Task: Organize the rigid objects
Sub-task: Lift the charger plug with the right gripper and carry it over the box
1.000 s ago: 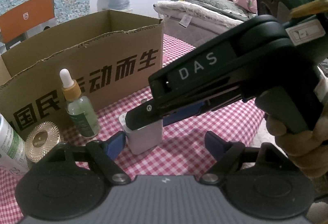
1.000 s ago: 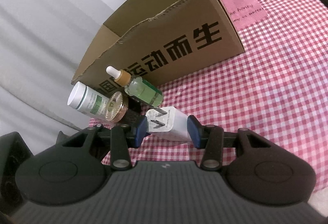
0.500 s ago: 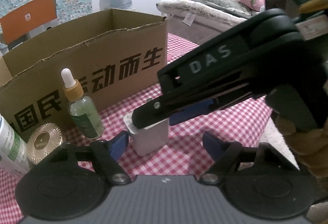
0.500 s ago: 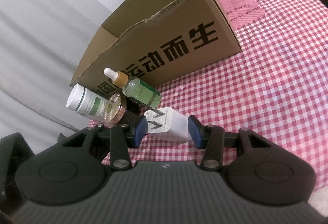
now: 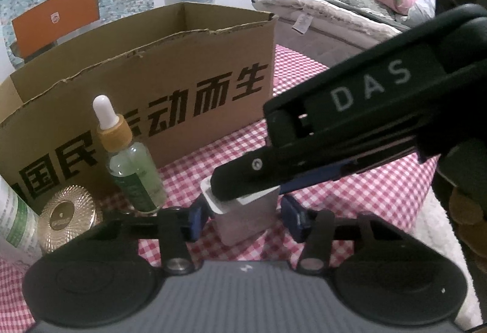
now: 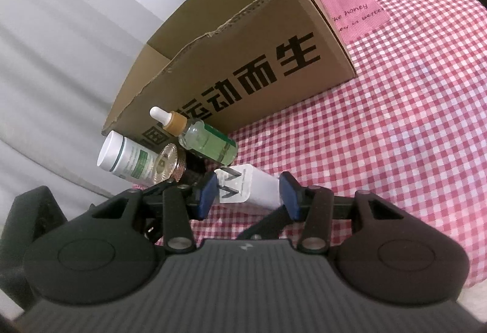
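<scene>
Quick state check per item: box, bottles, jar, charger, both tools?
cardboard box: open-topped, upright
dropper bottle: capped, upright
white bottle: capped
gold-lid jar: lidded
charger: prongs out, gripped
right tool: shut on charger
left tool: closing around charger

Both wrist cameras look forward and down, close over the checked tabletop point(image 5: 380, 190). Each view takes in the same cardboard box point(image 5: 170, 83), dropper bottle point(image 6: 201, 138) and white charger point(image 6: 255, 187).
</scene>
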